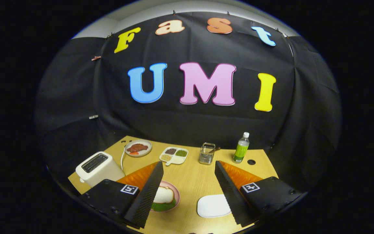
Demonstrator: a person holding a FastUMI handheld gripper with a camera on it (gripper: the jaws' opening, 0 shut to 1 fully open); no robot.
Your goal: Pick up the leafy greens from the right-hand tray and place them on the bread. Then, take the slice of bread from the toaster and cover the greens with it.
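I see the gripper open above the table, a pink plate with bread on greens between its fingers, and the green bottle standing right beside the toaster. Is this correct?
Not quite. In the gripper view the green bottle stands far from the toaster, on the opposite side of the table, beside the glass jar. The rest holds: the gripper is open, and the pink plate with bread on greens lies between its fingers.

One tabletop (193, 182) carries one toaster (98, 168), one bottle (241, 147) and one clear square jar (206, 153). There are two round plates: one with dark food (138, 148), one pink plate (175, 191) bearing one bread slice (164, 195) over one leafy green (164, 206). One divided tray (174, 155) holds three fillings. One white tray (212, 206) lies bare. One gripper (189, 191) shows two fingers, jaws apart.
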